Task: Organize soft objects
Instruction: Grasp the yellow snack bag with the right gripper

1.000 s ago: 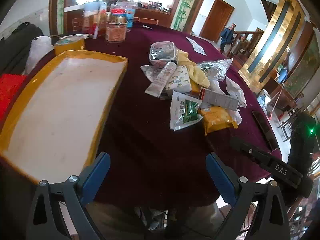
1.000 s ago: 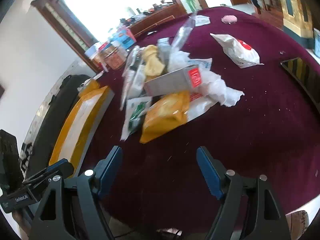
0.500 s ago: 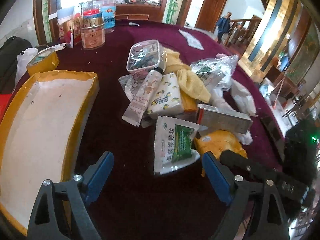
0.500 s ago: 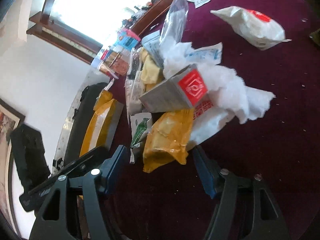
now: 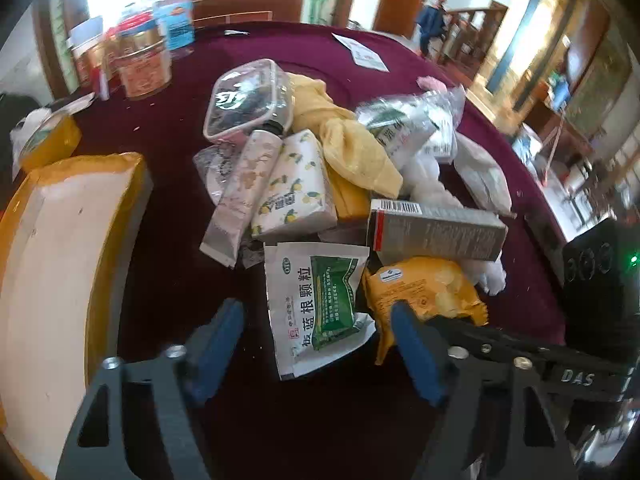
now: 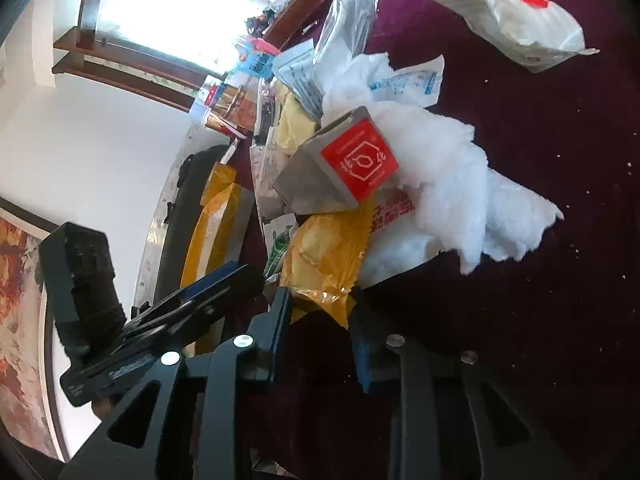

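Note:
A heap of items lies on the maroon table (image 5: 172,280). At its near edge are a green-and-white sachet (image 5: 320,308) and a crinkled yellow packet (image 5: 424,288), also seen in the right wrist view (image 6: 324,256). My left gripper (image 5: 318,344) is open, its jaws either side of the sachet's near end. My right gripper (image 6: 320,312) is open, its jaws around the yellow packet's near end, apart from it. White stuffing (image 6: 460,184), a yellow cloth (image 5: 352,148) and a tissue pack (image 5: 294,188) lie further in.
A yellow-rimmed tray (image 5: 116,248) with a white floor stands at the left. A grey box with a red end (image 6: 340,168) rests on the heap. A clear lidded box (image 5: 248,100), a tube (image 5: 240,196) and jars (image 5: 140,64) stand behind. A white bag (image 6: 504,20) lies apart.
Both grippers have moved forward to the heap. The left now straddles the sachet; the right has tilted and narrowed around the yellow packet's end.

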`<state>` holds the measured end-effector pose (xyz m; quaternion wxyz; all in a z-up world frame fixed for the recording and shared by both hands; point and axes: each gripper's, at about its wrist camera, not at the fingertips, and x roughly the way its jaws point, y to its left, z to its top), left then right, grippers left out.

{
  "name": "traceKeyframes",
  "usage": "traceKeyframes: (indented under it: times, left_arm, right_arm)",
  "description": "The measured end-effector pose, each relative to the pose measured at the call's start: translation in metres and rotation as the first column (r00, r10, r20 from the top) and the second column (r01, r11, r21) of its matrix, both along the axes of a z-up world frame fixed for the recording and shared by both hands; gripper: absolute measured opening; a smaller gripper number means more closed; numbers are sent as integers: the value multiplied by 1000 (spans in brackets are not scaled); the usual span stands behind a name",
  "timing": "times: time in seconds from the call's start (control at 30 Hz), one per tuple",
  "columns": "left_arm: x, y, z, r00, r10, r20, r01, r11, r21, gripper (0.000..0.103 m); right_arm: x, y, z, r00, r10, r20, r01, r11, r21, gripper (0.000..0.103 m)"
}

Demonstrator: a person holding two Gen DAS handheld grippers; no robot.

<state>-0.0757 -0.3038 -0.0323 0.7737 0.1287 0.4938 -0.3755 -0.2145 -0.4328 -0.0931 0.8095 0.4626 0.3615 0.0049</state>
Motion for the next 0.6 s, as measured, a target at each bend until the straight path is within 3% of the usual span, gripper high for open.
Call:
traceKeyframes:
  times: [0.23, 0.3, 0.37, 0.53, 0.6]
  left_arm:
    - [7, -6, -15, 994, -99, -45, 100, 995, 17, 54]
    - [2, -6, -15, 991, -131, -16, 131, 991, 37, 42]
    - [0, -4, -18, 991, -135, 7, 135, 989, 53, 40]
    - [-2, 13, -16, 994, -110, -14, 109, 993, -52, 3]
    - [-10, 29, -10, 992, -125, -12, 123, 988, -97, 0]
  right_arm:
    - [-7, 9, 8, 999, -22, -29, 20, 997, -81, 26]
    - [-9, 15, 11, 998, -24, -52, 17, 993, -120, 26]
    - [-12, 20, 12, 998, -17, -67, 9, 991, -130, 26]
    - [-12, 37, 17, 999, -5, -39, -2, 983, -182, 26]
    - [-11, 42, 19, 999, -4, -35, -2, 983, -186, 26]
